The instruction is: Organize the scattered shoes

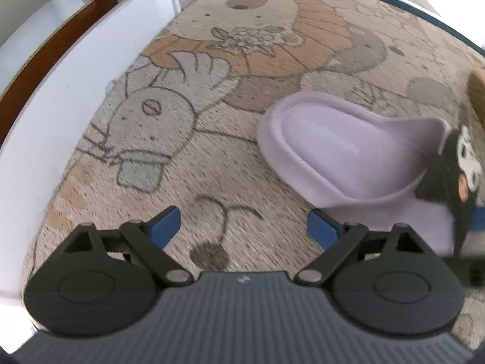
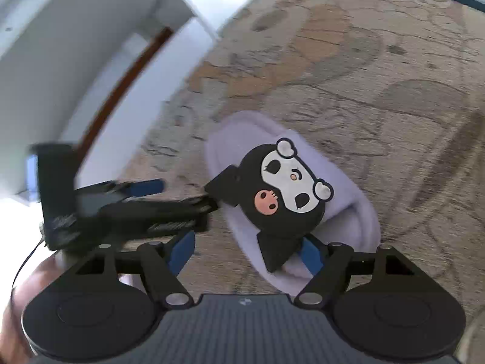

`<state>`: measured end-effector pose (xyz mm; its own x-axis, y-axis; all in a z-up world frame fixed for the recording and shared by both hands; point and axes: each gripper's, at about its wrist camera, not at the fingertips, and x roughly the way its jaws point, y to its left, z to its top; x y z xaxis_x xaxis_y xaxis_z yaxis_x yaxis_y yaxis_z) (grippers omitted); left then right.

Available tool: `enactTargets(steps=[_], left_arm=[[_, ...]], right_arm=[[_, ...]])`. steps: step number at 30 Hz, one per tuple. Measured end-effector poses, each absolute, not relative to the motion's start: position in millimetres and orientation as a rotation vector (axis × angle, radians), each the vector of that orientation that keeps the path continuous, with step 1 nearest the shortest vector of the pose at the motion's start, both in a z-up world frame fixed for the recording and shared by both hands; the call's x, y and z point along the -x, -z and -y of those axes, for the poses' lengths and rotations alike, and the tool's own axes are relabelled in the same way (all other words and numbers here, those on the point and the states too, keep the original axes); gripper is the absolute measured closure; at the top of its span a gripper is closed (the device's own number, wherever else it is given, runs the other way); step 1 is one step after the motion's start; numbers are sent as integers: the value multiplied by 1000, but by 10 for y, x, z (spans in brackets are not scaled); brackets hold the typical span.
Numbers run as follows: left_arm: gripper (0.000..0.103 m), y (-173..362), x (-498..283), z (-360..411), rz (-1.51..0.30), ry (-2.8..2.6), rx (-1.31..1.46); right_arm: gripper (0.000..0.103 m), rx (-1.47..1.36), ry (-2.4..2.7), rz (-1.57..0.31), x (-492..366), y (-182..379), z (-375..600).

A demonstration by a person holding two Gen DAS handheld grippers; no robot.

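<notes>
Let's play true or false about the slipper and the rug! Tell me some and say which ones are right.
1. The slipper is lilac. True.
2. The charm on the slipper is a yellow duck. False: it is a black cartoon face with a white patch.
3. The slipper lies on a rug with cartoon drawings. True.
4. The left gripper holds the slipper. False: its jaws are open over bare rug, the slipper beside it.
5. The rug has a red border. False: the edge is dark teal.
</notes>
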<state>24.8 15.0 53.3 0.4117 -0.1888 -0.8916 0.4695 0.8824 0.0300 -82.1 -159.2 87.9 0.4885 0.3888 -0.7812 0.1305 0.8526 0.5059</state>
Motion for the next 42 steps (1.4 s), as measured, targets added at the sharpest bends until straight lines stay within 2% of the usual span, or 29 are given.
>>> enactTargets(steps=[10,14,24,39,42], left_arm=[[2,-498,-163,-184,-1076,423,-277],[0,-552,-148,-222,-1073,415,-241],[0,-723,-318,-362,-1109,347,64],[0,-627,-565,499,-1201,203,84],[0,-590,-572,515,-1209,188,122]], right_arm=[[11,-487,-249,-1086,919,-912,1539],[10,-431,-237,-1065,1020,-968,1564],[8,-103,-168,-935,1288,-951,1507],[5,126,-178,-871,1292,-546,1370],[1,138,-182,-867,1248,-492,1349]])
